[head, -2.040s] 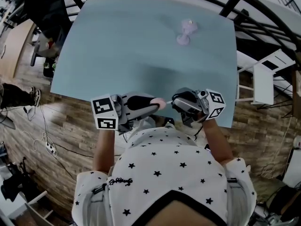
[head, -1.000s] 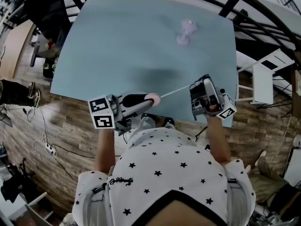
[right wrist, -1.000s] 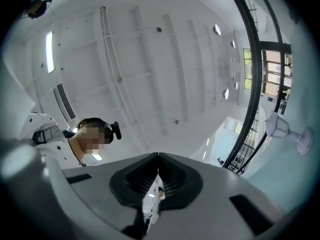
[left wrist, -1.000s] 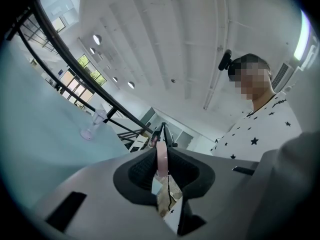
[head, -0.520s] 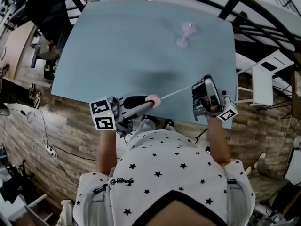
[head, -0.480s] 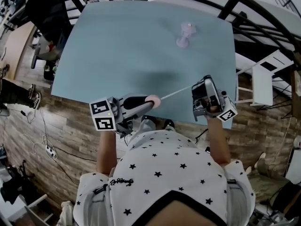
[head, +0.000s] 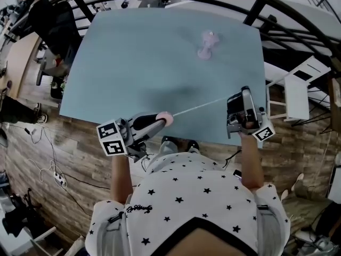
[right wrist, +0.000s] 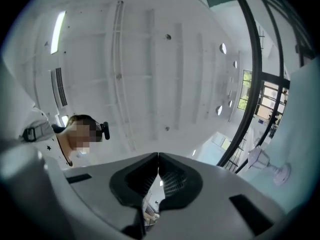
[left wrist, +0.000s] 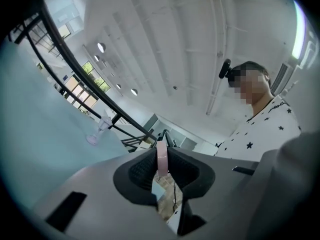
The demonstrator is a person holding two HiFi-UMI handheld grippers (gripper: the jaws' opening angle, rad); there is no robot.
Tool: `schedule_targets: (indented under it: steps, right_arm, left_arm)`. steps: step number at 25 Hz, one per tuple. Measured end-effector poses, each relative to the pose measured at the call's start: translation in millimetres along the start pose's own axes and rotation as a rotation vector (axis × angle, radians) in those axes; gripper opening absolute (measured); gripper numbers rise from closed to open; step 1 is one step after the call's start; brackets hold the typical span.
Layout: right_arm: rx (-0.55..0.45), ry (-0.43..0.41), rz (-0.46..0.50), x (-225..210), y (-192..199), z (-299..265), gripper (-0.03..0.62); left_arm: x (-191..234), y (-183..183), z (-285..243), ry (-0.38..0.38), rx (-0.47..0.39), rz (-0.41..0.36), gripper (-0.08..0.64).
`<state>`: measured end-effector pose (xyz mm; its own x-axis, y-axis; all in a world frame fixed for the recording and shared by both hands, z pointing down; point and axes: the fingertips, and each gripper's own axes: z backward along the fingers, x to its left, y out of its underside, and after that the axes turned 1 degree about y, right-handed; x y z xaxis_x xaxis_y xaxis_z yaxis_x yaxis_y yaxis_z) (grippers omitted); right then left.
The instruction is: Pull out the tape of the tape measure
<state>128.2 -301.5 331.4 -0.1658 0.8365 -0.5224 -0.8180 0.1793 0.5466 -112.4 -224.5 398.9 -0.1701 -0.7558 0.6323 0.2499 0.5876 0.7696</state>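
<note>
With the left claw [head: 159, 122] grasping the pink case [head: 167, 119] only at its tips and the right claw [right wrist: 158, 160] clenched on the tip of the tape [head: 200, 106] stretched between them, a harder pull could twist the case loose or let the tip snap back.

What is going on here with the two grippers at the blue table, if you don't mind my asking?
A person holds a gripper in each hand at the near edge of the blue table. The left gripper is clamped on a small pink tape measure, and the right gripper is shut on the end of its tape. The tape runs in a straight line between them, above the table. A pink stemmed glass stands apart at the far side.
</note>
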Motion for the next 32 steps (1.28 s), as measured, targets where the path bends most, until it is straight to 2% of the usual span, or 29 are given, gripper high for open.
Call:
schedule_targets:
  steps: [3,9,16,21,28,32]
  right_arm:
    - [0.01,0.038,0.045,1,2,1,0.003]
    - [0.083,0.14,0.139,-7,12,3,0.003]
    - [0.146,0.251,0.225,-6,21,9,0.003]
    - [0.205,0.331,0.316,-14,25,12,0.003]
    - [0.385,0.427,0.511,-13,44,22,0.003]
    - [0.436,0.468,0.559,-14,51,31,0.003]
  left_arm:
    - [5,-2,-1,-0.046,0.009,-0.044,0.087]
    - [19,-19,4,-0.116,-0.076,-0.062,0.087]
    - [24,-38,6,-0.216,-0.125,-0.123,0.087]
    - [32,-51,-2,-0.274,-0.11,-0.217,0.087]
    - [38,-60,-7,-0.339,-0.096,-0.298,0.087]
    - [41,-62,-11,-0.351,-0.094,-0.322,0.087]
